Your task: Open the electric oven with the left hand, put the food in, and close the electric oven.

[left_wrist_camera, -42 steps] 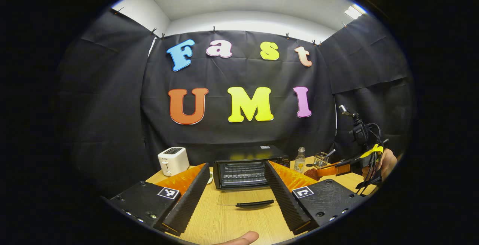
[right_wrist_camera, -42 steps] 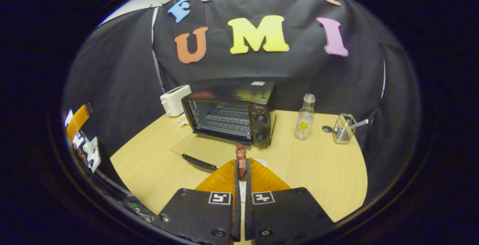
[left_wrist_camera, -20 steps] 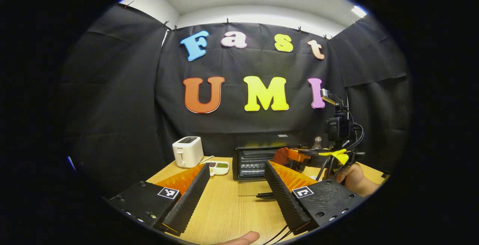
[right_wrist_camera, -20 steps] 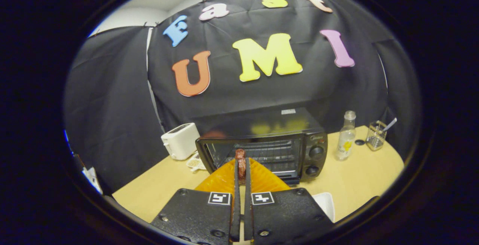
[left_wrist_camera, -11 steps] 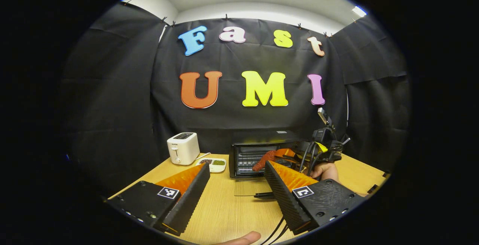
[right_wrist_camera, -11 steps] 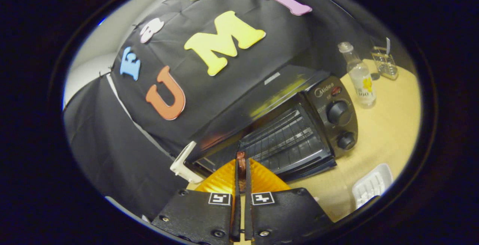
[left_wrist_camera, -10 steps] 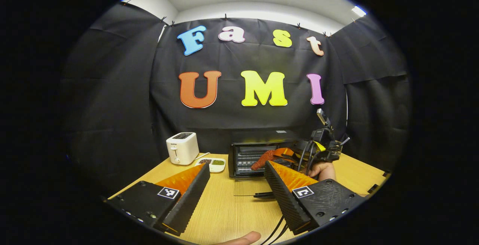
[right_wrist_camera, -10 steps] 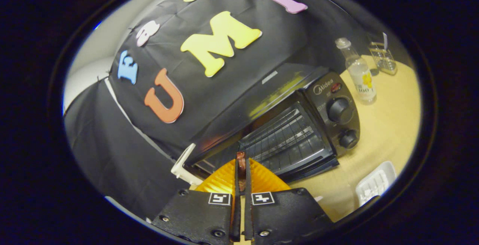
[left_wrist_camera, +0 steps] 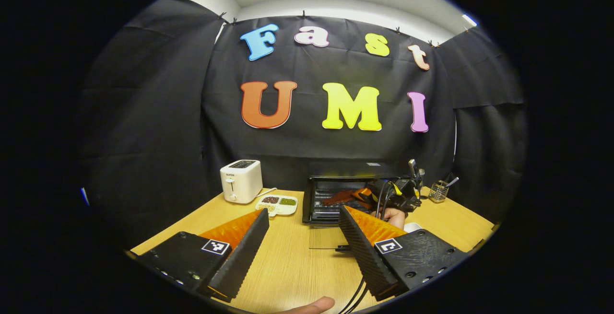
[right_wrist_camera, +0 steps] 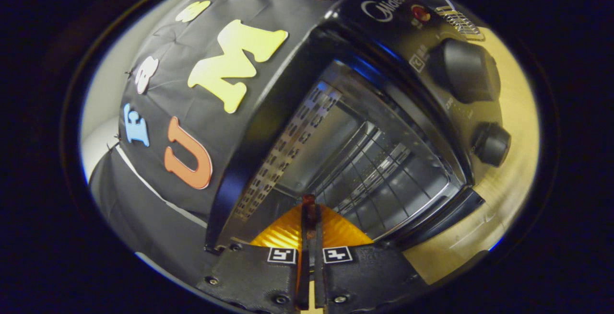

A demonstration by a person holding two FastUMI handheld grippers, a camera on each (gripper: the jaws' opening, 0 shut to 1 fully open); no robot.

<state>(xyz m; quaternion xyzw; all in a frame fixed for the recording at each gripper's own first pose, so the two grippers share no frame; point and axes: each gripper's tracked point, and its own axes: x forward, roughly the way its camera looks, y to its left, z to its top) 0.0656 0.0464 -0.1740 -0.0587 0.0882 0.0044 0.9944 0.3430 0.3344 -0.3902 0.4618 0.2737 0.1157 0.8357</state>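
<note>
The black electric oven (left_wrist_camera: 336, 194) stands at the back of the wooden table (left_wrist_camera: 288, 266) with its glass door (left_wrist_camera: 328, 237) folded down flat. My left gripper (left_wrist_camera: 304, 237) hangs open in front of it, holding nothing. My right gripper (right_wrist_camera: 309, 218) is shut on a reddish-brown piece of food (right_wrist_camera: 308, 203) and reaches into the oven's mouth (right_wrist_camera: 345, 156), above the wire rack (right_wrist_camera: 379, 170). In the left gripper view the right gripper (left_wrist_camera: 364, 198) and the food (left_wrist_camera: 338, 197) sit inside the oven opening, with a hand (left_wrist_camera: 395, 218) behind them.
A white toaster (left_wrist_camera: 241, 180) and a small white dish (left_wrist_camera: 277, 204) of seeds stand left of the oven. A wire holder (left_wrist_camera: 437, 191) sits at the far right. Two knobs (right_wrist_camera: 463, 72) are on the oven's right panel. A fingertip (left_wrist_camera: 312, 306) shows at the bottom edge.
My right gripper has tilted and pushed forward with the food, from in front of the oven into its open mouth. My left gripper has stayed open and drawn back slightly.
</note>
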